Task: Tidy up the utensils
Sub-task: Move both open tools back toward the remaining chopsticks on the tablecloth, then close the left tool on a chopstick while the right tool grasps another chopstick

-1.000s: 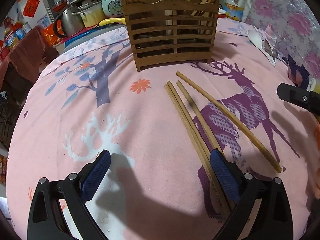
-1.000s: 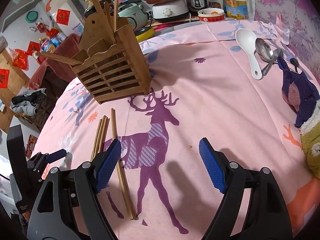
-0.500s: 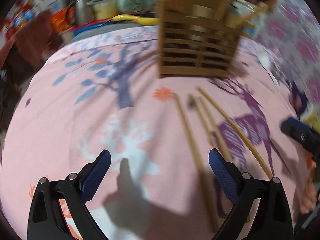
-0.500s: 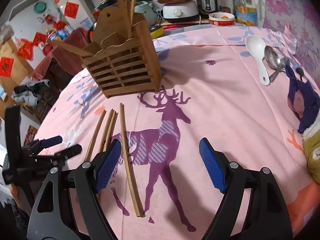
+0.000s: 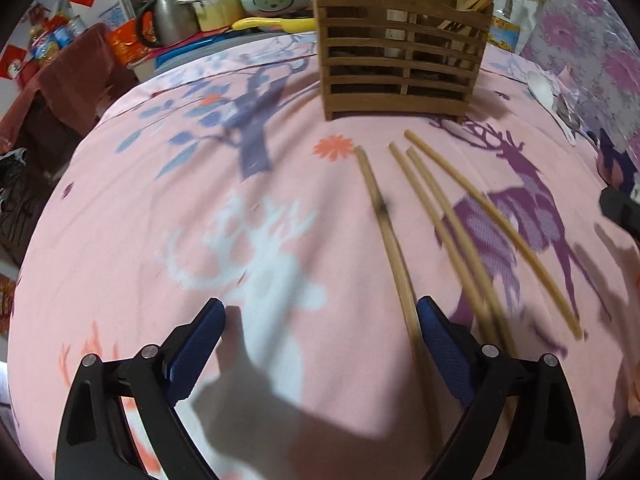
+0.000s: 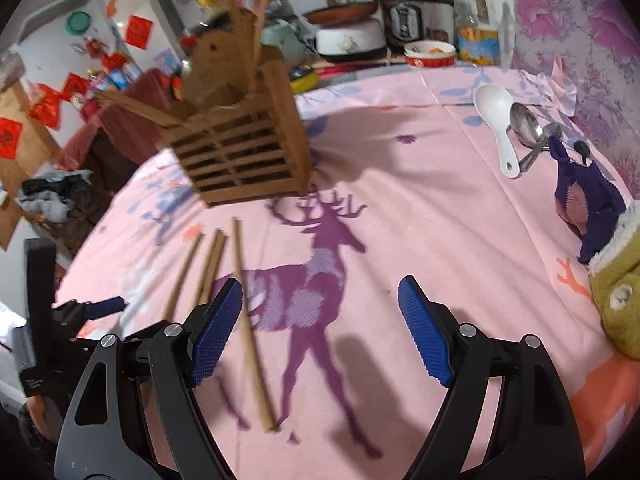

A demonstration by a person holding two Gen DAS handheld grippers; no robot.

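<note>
Several bamboo chopsticks (image 5: 432, 216) lie loose on the pink deer-print tablecloth (image 5: 160, 240), fanned out in front of a slatted wooden utensil holder (image 5: 400, 68) that has more chopsticks standing in it. My left gripper (image 5: 320, 336) hovers open low over the cloth; the leftmost chopstick (image 5: 384, 220) runs just inside its right finger. My right gripper (image 6: 320, 320) is open and empty, with the same chopsticks (image 6: 244, 300) by its left finger. The holder (image 6: 244, 148) stands behind them. A white spoon (image 6: 498, 120) and metal spoons (image 6: 528, 128) lie at the far right.
A dark purple cloth (image 6: 588, 204) and a green plush thing (image 6: 620, 292) sit at the right edge of the table. Cookers, pots and jars (image 6: 416, 20) crowd the counter behind. A red-draped chair (image 5: 68, 80) stands off the far left edge.
My left gripper has shifted left across the cloth, so the chopsticks now sit by its right finger rather than under it. One chopstick lies apart from the others. The right gripper has barely moved.
</note>
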